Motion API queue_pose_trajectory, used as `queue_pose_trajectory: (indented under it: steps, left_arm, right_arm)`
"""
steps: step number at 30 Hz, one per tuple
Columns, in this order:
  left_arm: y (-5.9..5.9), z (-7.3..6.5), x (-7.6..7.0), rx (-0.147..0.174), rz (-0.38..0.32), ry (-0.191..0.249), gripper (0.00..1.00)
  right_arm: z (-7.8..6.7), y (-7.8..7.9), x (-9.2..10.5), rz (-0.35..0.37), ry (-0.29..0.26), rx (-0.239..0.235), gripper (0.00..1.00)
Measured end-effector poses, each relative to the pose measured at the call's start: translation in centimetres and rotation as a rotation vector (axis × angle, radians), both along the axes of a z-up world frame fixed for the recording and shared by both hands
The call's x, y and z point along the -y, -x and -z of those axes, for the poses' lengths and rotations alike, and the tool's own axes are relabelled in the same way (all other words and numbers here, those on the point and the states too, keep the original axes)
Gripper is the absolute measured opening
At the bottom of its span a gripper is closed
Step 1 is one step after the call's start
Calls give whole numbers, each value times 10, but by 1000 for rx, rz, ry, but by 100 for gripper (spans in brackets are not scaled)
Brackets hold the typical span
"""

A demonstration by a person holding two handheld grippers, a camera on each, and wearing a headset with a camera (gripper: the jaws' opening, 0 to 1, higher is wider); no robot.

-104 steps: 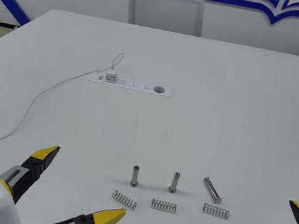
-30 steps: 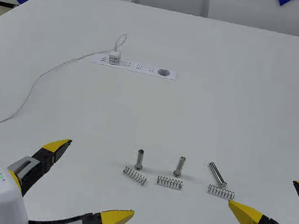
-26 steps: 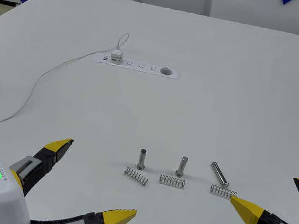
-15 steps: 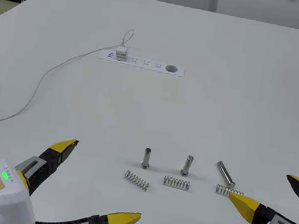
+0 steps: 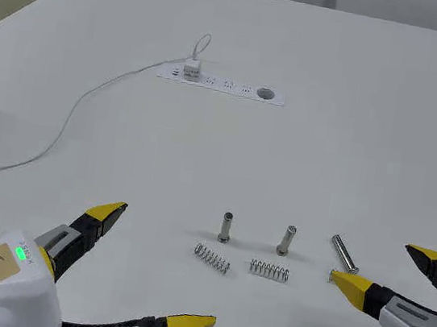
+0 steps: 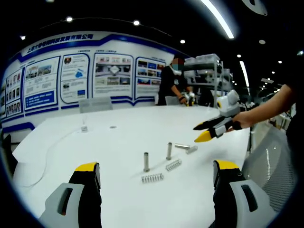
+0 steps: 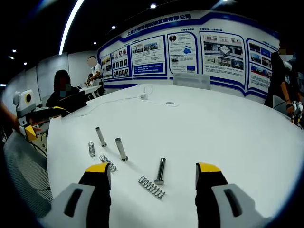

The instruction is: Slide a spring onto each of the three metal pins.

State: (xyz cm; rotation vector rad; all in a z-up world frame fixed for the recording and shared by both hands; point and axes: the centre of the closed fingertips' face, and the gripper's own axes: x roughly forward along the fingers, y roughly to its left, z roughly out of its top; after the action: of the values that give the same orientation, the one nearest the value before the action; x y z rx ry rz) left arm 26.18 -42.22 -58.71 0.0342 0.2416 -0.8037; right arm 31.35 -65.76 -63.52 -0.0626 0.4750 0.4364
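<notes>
My left claw (image 5: 153, 268) and right claw (image 5: 387, 267) both gape, empty. The springs (image 5: 269, 271) lie just beside the pins (image 5: 286, 240), toward the near edge of the worktop (image 5: 351, 149). They look light, squashy and likely to roll, so I'd pinch one gently mid-coil.

pins (image 7: 100, 136) (image 7: 121, 149) (image 7: 161, 171) 3 | springs (image 7: 91, 148) (image 7: 108, 163) (image 7: 151, 186) 3 | tools (image 5: 155, 267) (image 5: 381, 266) 2 | power strip (image 5: 221, 85) 1 | plug (image 5: 191, 68) 1

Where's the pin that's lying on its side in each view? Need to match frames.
Head view: lying pin, rightmost of the three pins, just beyond the right gripper's near tip.
Left gripper view: lying pin, right of centre, below the right gripper's yellow tips.
Right gripper view: lying pin, low centre between that view's own jaws, with a spring beside it.
Shared landmark: power strip.
</notes>
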Motion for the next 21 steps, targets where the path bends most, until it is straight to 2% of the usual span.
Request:
queue_pose_trajectory:
  steps: [4, 9, 14, 15, 19, 21]
  left_arm:
    - [0, 2, 0, -9, 1, -8, 100]
    - [0, 1, 0, 6, 4, -15, 100]
    - [0, 5, -1, -12, 0, -27, 100]
    - [0, 5, -1, -12, -1, -26, 100]
    - [-1, 5, -2, -10, -8, -33, 100]
    - [-1, 5, -3, -12, -11, -32, 100]
  right_arm:
    - [3, -9, 2, 7, 5, -14, 66]
    - [14, -21, 2, -4, 32, -54, 61]
    - [25, -32, -2, -14, 24, -106, 55]
    - [31, -35, -2, -17, 32, -133, 53]
    - [42, -41, -4, -17, 64, -158, 43]
    - [46, -42, -4, -14, 64, -179, 37]
